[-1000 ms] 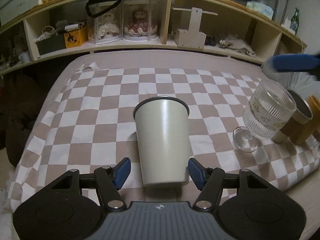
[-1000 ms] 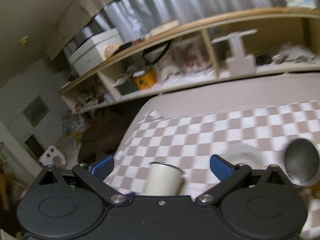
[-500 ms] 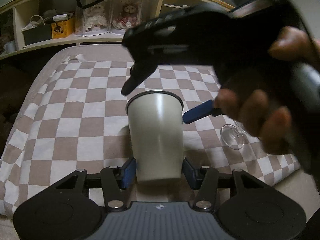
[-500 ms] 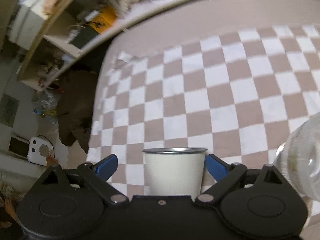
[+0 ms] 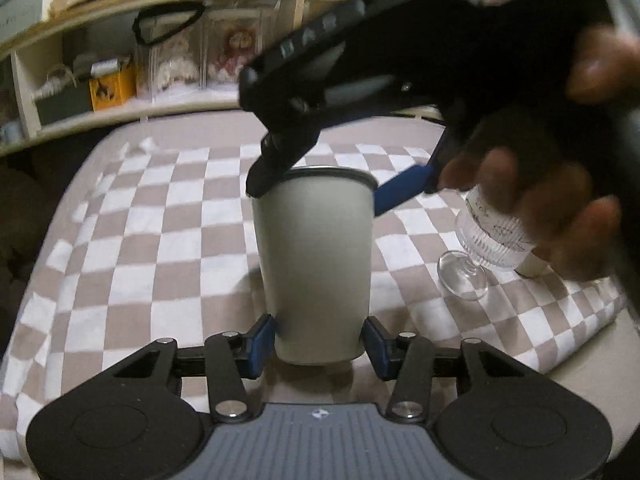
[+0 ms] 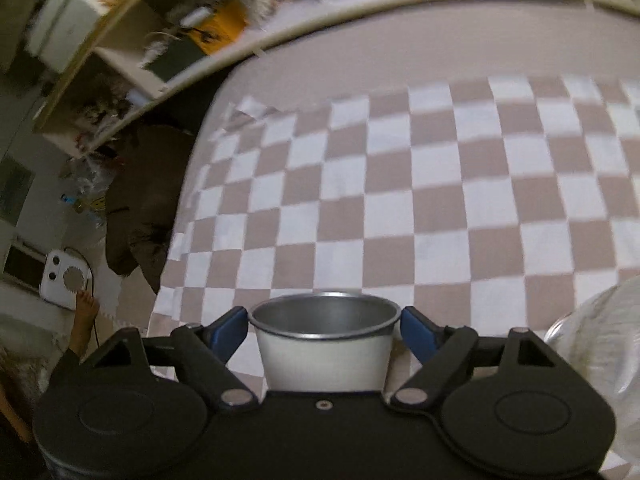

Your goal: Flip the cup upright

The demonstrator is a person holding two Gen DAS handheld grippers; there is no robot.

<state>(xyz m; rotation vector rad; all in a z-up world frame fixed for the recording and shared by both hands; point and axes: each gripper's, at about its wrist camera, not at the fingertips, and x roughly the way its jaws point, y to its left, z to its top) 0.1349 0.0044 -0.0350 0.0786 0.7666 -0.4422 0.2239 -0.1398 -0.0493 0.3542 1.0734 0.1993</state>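
A cream metal cup [image 5: 316, 264] stands upright on the checkered cloth [image 5: 168, 240], mouth up. My left gripper [image 5: 318, 340] is shut on the cup's base, its blue pads touching both sides. My right gripper [image 6: 324, 328] comes down from above, and its blue fingers [image 5: 400, 194] straddle the cup's rim. In the right wrist view the cup [image 6: 326, 354] sits between the right pads with its steel inside showing. The pads stand at the rim, small gaps on each side.
A ribbed stemmed glass [image 5: 486, 246] stands just right of the cup, and also shows in the right wrist view [image 6: 600, 360]. Wooden shelves [image 5: 160, 80] with boxes and dolls run along the back. The cloth's near edge and the floor lie at left [image 6: 100, 240].
My left gripper closed from open onto the cup's base. My right gripper swung in from the right and dropped over the cup's rim, narrowing toward it.
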